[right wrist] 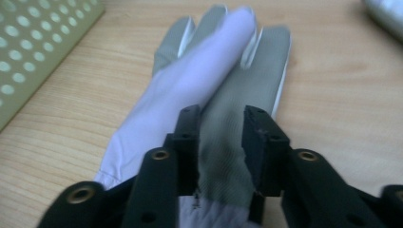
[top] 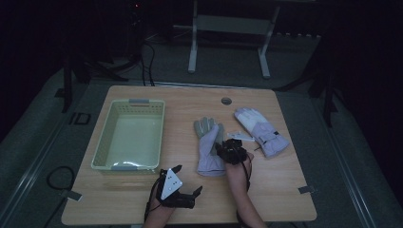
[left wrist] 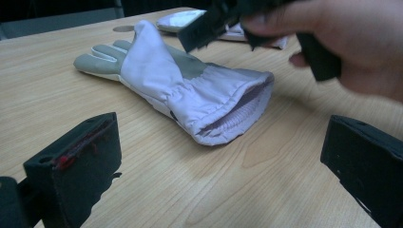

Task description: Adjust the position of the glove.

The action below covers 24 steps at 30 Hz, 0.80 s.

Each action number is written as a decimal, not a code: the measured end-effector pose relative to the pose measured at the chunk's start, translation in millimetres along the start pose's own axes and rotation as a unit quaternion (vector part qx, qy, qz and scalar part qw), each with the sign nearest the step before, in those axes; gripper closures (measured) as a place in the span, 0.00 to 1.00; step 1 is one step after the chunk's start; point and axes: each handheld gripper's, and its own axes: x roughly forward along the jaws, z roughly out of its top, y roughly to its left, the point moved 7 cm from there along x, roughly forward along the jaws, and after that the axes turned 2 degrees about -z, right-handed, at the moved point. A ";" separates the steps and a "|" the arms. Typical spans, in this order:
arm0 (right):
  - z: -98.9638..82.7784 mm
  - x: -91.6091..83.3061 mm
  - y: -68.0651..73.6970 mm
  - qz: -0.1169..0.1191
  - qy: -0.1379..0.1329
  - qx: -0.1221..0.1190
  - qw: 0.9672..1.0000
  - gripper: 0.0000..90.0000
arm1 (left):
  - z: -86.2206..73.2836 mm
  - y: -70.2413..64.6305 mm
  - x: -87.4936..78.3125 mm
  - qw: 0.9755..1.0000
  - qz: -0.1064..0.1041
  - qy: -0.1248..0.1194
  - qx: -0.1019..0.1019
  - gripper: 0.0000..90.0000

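Two gloves lie on the table point(top: 142, 199): one glove point(top: 209, 147) with grey palm and pale lilac back near the middle, and a second glove point(top: 260, 130), lilac and white, further to the right. One basket point(top: 102, 147), pale yellow-green with a perforated wall, stands on the left side. One small white piece point(top: 239, 136), too small to tell what it is, lies between the gloves. One round hole point(top: 226, 100) sits in the table's far edge. There are two tongs: the left tongs point(top: 186, 183) and the right tongs point(top: 223, 142).
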 end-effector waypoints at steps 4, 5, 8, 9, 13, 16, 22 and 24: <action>16.4 -9.2 -12.7 0.013 -0.010 -0.037 0.999 0.67 | 0.0 0.3 -0.1 1.000 0.000 0.000 0.000 0.00; 20.2 -11.4 -17.7 0.017 -0.015 -0.048 0.999 0.66 | 0.0 0.4 -0.1 1.000 0.000 0.001 0.000 0.00; 28.5 -16.8 -38.2 0.019 -0.019 -0.068 0.997 0.66 | -0.1 0.4 0.1 1.000 0.000 0.001 -0.001 0.00; 30.5 -18.6 -46.2 0.012 -0.020 -0.077 0.997 0.66 | -0.1 0.3 0.3 1.000 0.001 0.002 -0.001 0.00; 36.7 -26.0 -74.6 0.004 -0.019 -0.101 0.995 0.66 | -0.1 0.3 0.5 1.000 0.002 0.002 -0.001 0.00; 40.7 -30.7 -93.2 0.000 -0.013 -0.121 0.993 0.66 | 0.0 0.4 0.6 1.000 0.002 0.002 -0.001 0.00; 47.0 -37.3 -127.1 -0.014 0.001 -0.150 0.989 0.65 | -0.1 0.6 0.6 1.000 0.003 0.003 -0.002 0.00; 48.0 -38.6 -138.6 -0.024 0.005 -0.158 0.987 0.65 | -0.1 0.4 0.6 1.000 0.004 0.003 -0.002 0.00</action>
